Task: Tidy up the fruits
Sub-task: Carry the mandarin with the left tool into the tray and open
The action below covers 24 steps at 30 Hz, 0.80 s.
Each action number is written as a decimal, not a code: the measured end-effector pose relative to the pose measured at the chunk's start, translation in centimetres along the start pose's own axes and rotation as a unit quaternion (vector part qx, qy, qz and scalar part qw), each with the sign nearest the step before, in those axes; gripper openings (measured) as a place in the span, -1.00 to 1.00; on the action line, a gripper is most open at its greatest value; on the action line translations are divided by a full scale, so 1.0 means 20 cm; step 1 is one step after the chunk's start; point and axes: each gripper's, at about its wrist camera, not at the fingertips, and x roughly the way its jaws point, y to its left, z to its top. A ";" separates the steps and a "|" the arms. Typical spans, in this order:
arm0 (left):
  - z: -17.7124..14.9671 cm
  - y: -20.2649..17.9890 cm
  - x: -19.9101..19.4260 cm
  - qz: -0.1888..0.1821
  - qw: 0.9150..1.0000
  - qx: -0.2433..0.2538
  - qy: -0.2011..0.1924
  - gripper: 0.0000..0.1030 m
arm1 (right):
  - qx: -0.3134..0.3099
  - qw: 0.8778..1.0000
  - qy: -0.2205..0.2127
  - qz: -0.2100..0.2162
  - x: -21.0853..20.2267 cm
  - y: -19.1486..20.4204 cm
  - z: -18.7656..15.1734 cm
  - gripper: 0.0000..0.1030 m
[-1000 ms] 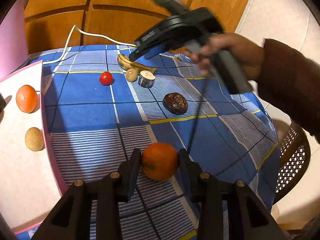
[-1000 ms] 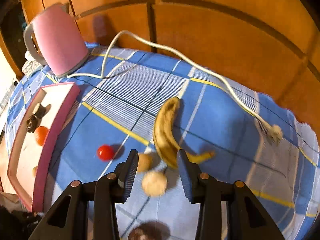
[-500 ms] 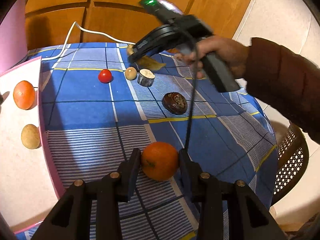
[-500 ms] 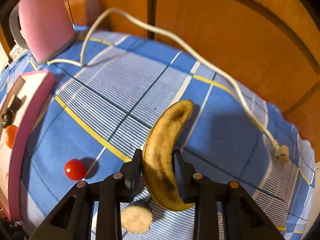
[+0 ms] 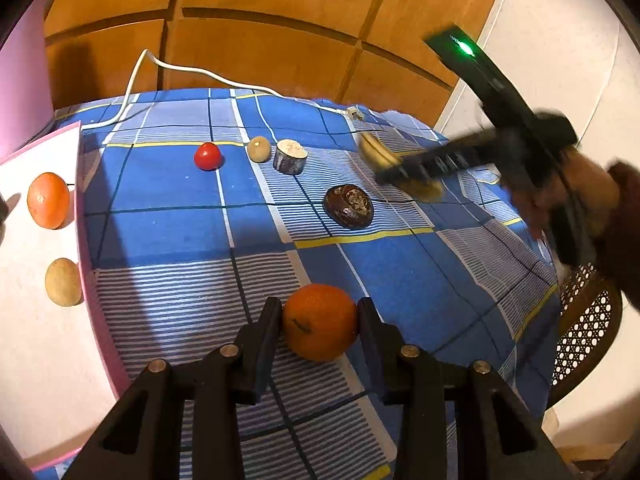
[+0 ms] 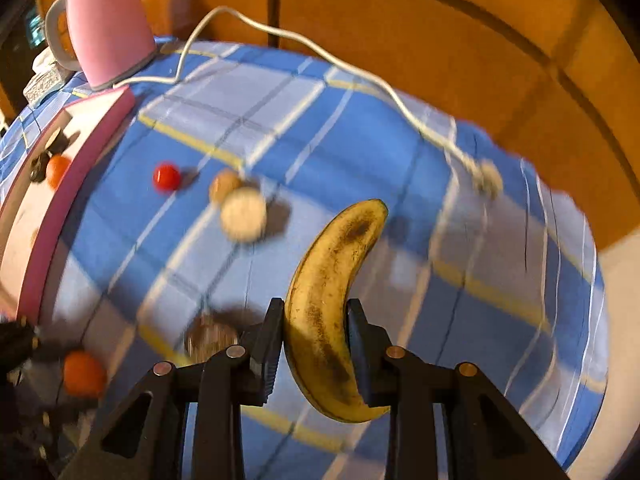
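My left gripper [image 5: 318, 320] is shut on an orange [image 5: 320, 322] low over the blue checked tablecloth [image 5: 180, 220]. My right gripper [image 6: 314, 332] is shut on a spotted banana [image 6: 328, 292] and holds it above the cloth; it shows blurred in the left wrist view [image 5: 404, 172]. A pink-rimmed white tray [image 5: 36, 300] at the left holds an orange [image 5: 48, 200] and a small tan fruit [image 5: 62, 282]. On the cloth lie a red tomato [image 5: 208, 156], a tan fruit [image 5: 259, 149], a cut round piece [image 5: 291, 156] and a dark brown fruit [image 5: 349, 206].
A pink kettle [image 6: 108, 32] stands at the back left with its white cord [image 6: 320, 52] running across the cloth to a plug [image 6: 486, 178]. Wooden panels [image 5: 260, 40] back the table. A wicker chair [image 5: 584, 320] stands off the right edge.
My right gripper closed on the banana, lifted it off the cloth and swung right and nearer. My left gripper stayed around the orange and closed onto it.
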 end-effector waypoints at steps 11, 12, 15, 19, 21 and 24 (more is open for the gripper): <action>0.05 0.01 -0.13 -0.003 0.999 -0.039 -0.001 -0.25 | 0.039 0.998 0.039 0.005 0.02 0.06 -0.31 -0.40; 0.06 0.01 -0.15 -0.002 0.999 -0.043 -0.006 -0.25 | 0.041 0.998 0.040 0.008 0.02 0.06 -0.31 -0.40; 0.11 0.04 -0.27 0.003 0.998 -0.059 -0.027 -0.25 | 0.040 0.998 0.039 0.013 0.03 0.04 -0.31 -0.40; 0.19 0.13 -0.44 0.024 0.995 -0.075 -0.062 -0.25 | 0.034 0.999 0.037 0.008 0.02 0.04 -0.30 -0.40; 0.21 0.19 -0.51 0.042 0.993 -0.080 -0.075 -0.25 | 0.034 0.999 0.037 0.008 0.02 0.04 -0.31 -0.40; 0.23 0.33 -0.58 0.076 0.989 -0.097 -0.085 -0.25 | 0.032 0.999 0.036 0.005 0.02 0.04 -0.31 -0.40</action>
